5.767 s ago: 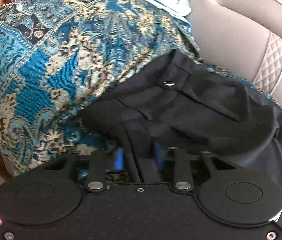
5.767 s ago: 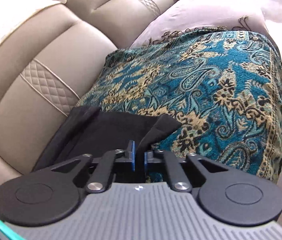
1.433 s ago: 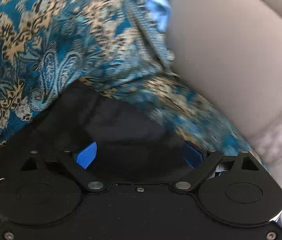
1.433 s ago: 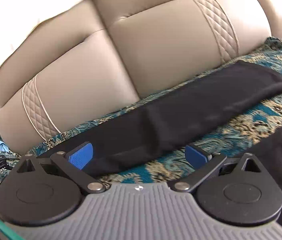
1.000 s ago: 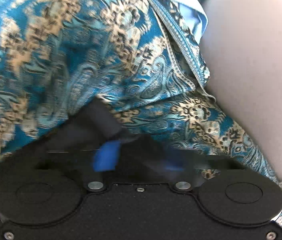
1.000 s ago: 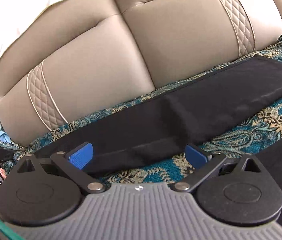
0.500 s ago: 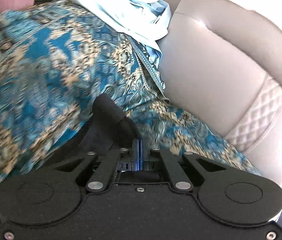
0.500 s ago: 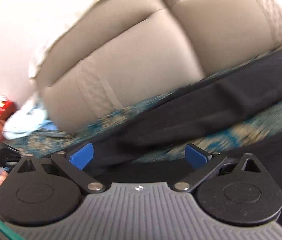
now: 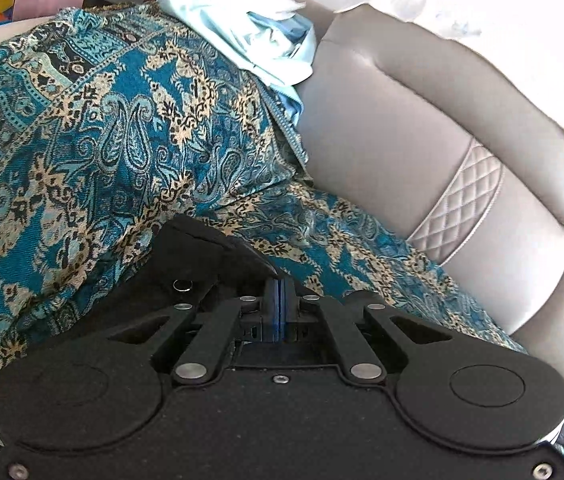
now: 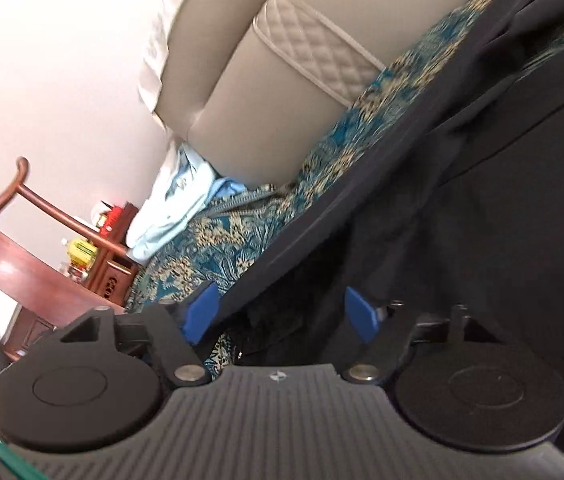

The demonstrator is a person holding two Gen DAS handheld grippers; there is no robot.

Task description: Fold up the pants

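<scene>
Black pants pinched in left claw.

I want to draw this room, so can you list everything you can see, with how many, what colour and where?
pants: one, black, spread along the sofa seat on the throw; one end pinched in the left gripper
throw: one, teal and gold paisley, draped over the sofa seat and arm
sofa: one, beige with quilted strips, behind the throw
light blue cloth: one bundle, pale blue and white, on the sofa arm by the backrest
wooden chair: one, reddish brown, beside the sofa end
small bright items: a few, red and yellow, on wooden furniture behind the chair; too small to name
left gripper: one, black with blue pads, shut on the pants
right gripper: one, black and grey with blue pads, closing around a pants edge
</scene>
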